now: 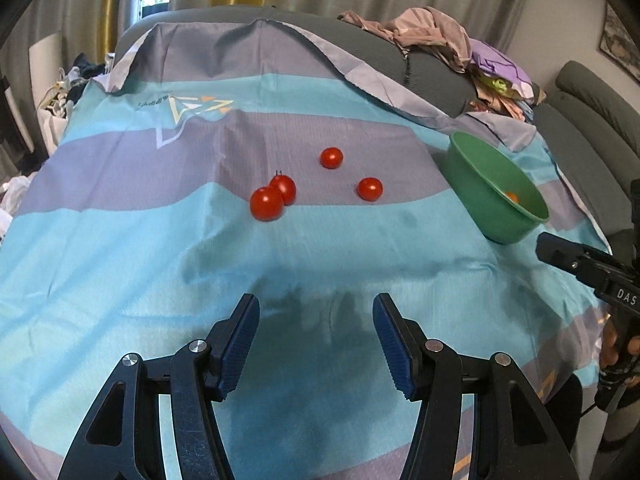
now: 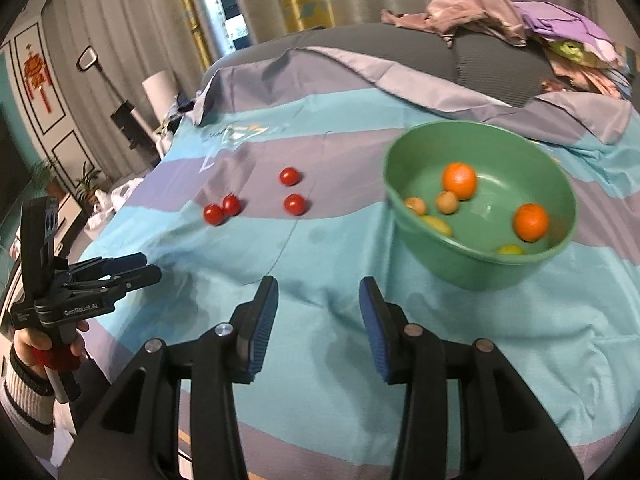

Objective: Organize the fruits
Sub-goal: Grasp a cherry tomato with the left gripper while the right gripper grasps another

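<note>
Several red cherry tomatoes lie on the striped blue and purple cloth; two of them touch as a pair. In the right wrist view the tomatoes lie left of a green bowl. The bowl holds two oranges and several smaller yellow and tan fruits. My left gripper is open over bare cloth, well short of the tomatoes. My right gripper is open too, with nothing between its blue pads, just in front and left of the bowl.
A heap of clothes lies on the grey cushion behind the bowl. The cloth falls away at its left edge, where a hand holds the left gripper. The right gripper shows beside the bowl.
</note>
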